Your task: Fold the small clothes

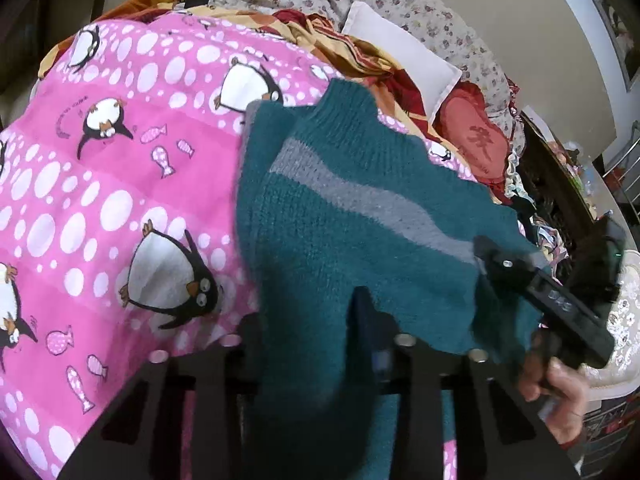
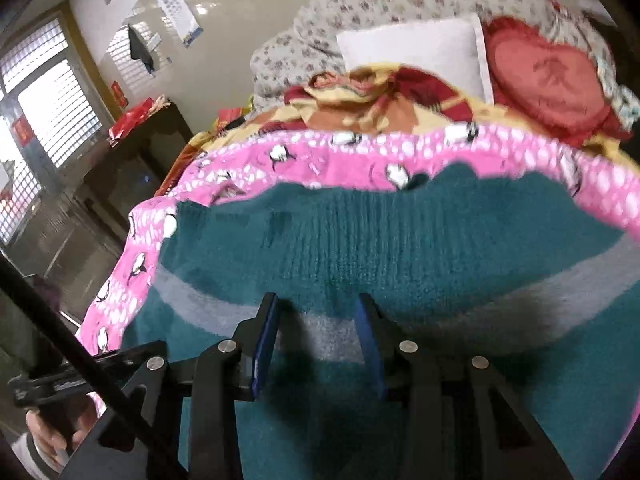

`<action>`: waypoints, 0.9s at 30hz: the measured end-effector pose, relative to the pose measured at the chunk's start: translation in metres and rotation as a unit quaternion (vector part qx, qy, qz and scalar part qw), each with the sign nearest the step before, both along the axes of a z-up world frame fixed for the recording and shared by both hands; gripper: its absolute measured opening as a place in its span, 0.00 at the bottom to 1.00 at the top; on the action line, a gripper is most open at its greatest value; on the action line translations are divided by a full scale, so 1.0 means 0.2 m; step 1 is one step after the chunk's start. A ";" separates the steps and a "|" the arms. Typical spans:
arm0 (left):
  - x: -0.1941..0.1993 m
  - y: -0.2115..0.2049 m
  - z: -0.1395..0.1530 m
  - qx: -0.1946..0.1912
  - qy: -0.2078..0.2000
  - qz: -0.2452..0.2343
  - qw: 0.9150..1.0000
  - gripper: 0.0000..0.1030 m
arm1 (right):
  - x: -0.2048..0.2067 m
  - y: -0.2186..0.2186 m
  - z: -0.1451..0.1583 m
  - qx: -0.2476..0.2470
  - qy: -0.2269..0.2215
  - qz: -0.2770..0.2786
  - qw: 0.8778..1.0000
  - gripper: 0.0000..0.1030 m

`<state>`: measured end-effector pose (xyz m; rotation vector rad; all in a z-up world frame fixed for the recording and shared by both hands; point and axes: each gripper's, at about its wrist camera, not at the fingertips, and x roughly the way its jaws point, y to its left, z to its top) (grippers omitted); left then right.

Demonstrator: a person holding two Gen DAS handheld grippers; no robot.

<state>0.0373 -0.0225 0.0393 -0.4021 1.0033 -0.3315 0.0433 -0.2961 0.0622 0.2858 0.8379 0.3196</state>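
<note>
A small teal knitted sweater with a grey stripe lies on a pink penguin-print quilt. In the left wrist view a fold of the sweater drapes over my left gripper and hides most of its fingers; it looks shut on that fold. My right gripper rests on the sweater's right side there. In the right wrist view my right gripper is open, its blue-padded fingers just above the sweater at the grey stripe.
The quilt covers a bed with a white pillow, a red heart cushion and a floral duvet at the far end. A dark cabinet and a window stand to the left.
</note>
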 end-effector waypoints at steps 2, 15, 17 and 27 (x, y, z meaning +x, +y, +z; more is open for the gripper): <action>0.00 0.00 0.04 -0.003 0.001 -0.004 1.000 0.25 | 0.00 -0.02 0.01 0.018 0.001 -0.001 1.000 0.40; -0.11 -0.28 0.47 0.025 -0.090 -0.065 0.994 0.21 | 0.02 -0.22 -0.04 0.169 0.026 0.000 0.985 0.36; -0.15 -0.39 0.55 0.033 -0.113 -0.093 0.989 0.20 | 0.01 -0.26 -0.02 0.191 0.023 -0.005 0.981 0.36; -0.29 -1.11 0.49 0.039 -0.129 -0.245 0.960 0.18 | -0.12 -0.76 0.12 0.244 -0.011 -0.097 0.965 0.38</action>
